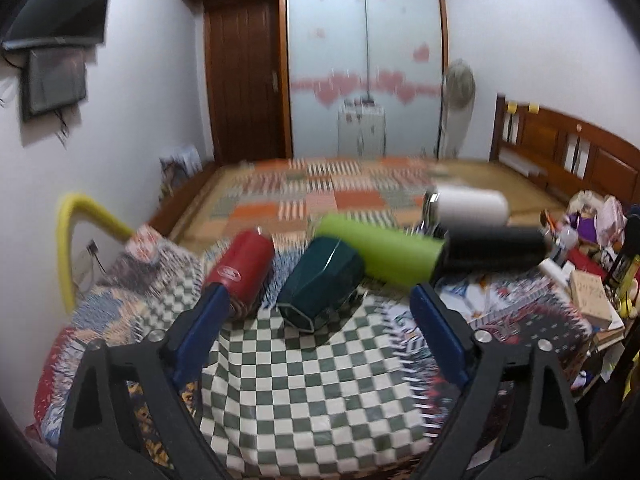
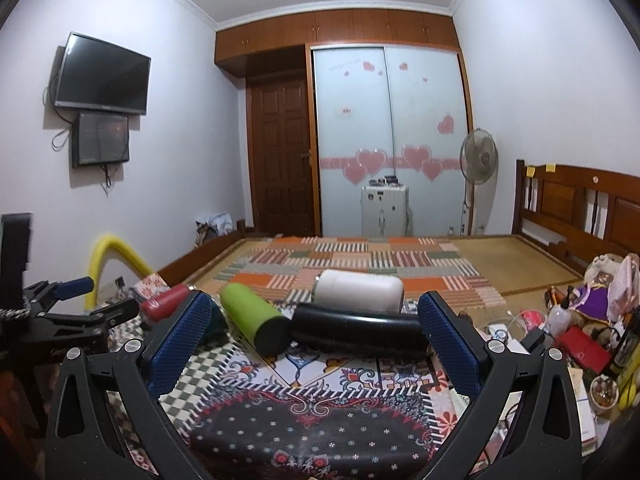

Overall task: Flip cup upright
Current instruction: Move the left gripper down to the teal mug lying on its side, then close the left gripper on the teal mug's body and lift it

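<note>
Several cups lie on their sides on a patterned cloth. In the left wrist view a red cup (image 1: 243,268), a dark green faceted cup (image 1: 320,282), a lime green cup (image 1: 382,254), a black cup (image 1: 496,250) and a white cup (image 1: 470,206) form a row. My left gripper (image 1: 320,304) is open, its blue pads either side of the dark green cup, just short of it. My right gripper (image 2: 314,320) is open in front of the black cup (image 2: 360,332) and lime green cup (image 2: 254,316); the white cup (image 2: 360,290) lies behind. The left gripper (image 2: 76,300) shows at the left there.
A checkered cloth (image 1: 304,380) covers the near surface. Clutter of boxes and bottles (image 1: 588,268) crowds the right side. A yellow curved tube (image 1: 76,232) stands at the left. A bed with a patchwork mat (image 2: 360,264) lies beyond, with a wardrobe and fan behind.
</note>
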A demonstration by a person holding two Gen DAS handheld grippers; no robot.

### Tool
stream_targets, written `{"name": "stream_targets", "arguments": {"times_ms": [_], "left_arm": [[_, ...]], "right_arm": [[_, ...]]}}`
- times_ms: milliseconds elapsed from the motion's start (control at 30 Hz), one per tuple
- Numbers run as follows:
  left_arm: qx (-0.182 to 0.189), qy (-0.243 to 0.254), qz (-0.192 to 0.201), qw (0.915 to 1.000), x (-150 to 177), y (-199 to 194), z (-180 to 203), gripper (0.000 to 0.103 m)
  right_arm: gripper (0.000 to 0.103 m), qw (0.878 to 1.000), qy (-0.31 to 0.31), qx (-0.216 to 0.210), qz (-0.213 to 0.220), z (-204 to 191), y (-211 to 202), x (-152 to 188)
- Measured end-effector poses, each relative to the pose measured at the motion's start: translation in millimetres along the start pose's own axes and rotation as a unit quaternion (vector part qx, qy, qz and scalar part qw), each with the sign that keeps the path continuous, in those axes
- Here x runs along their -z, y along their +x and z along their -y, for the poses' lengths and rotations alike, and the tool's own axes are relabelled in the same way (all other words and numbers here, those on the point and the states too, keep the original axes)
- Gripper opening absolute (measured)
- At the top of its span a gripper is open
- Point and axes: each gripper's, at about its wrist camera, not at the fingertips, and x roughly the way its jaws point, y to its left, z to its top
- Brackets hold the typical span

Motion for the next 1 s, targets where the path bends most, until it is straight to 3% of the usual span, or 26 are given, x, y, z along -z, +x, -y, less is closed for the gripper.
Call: {"name": "stream_targets", "arguments": {"times_ms": [267,467,800,1000], "left_arm": [[0.027,0.038,-0.099,0.994,-14,85,-12,0.091],[0.039,0.074,-0.173,0.9814,-21,137,-4,0.091],[0.053,0.104,-0.235,0.965,-14,177,12,0.088],[0.044,0.103,-0.238,0.9647,-13,188,10,0.082]], "right_arm": [[0.103,0.999,0.004,0.002,-0.041,9,34,10],[0.103,0.998,0.008,-0.004,-0.061,12,52,17],[0.103,0.997,0.016,-0.008,-0.074,20,65,21],[0.103,0.997,0.026,-0.008,-0.075,25,70,22]]}}
